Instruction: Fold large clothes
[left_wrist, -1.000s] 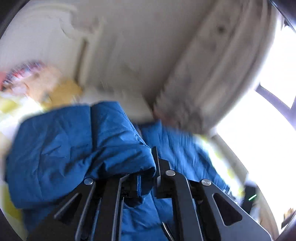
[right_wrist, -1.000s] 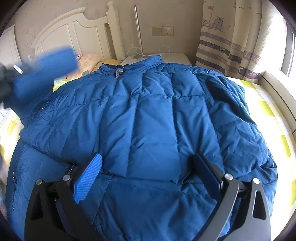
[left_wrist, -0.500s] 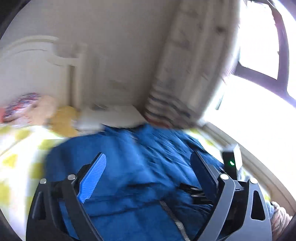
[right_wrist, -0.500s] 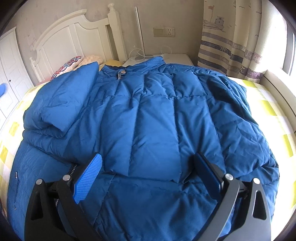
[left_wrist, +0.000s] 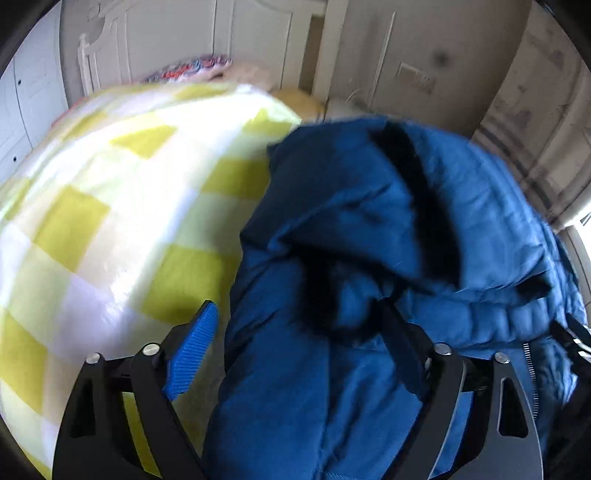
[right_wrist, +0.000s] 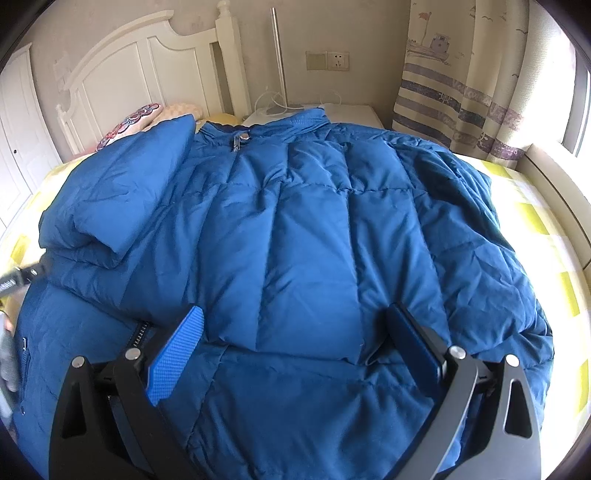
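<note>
Blue down jacket (right_wrist: 295, 236) spread on bed (right_wrist: 535, 229), collar away from right gripper (right_wrist: 295, 332), long axis straight ahead. Left gripper (left_wrist: 306, 332) nearer folded sleeve (right_wrist: 122, 192); both grippers' jaws wide apart, holding nothing.

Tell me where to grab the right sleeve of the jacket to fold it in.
Probably near the sleeve's outer edge, coming in from the window side. It lies flat and spread along the jacket's right edge, not yet folded in, so its loose edge is open to the fingers.
</note>
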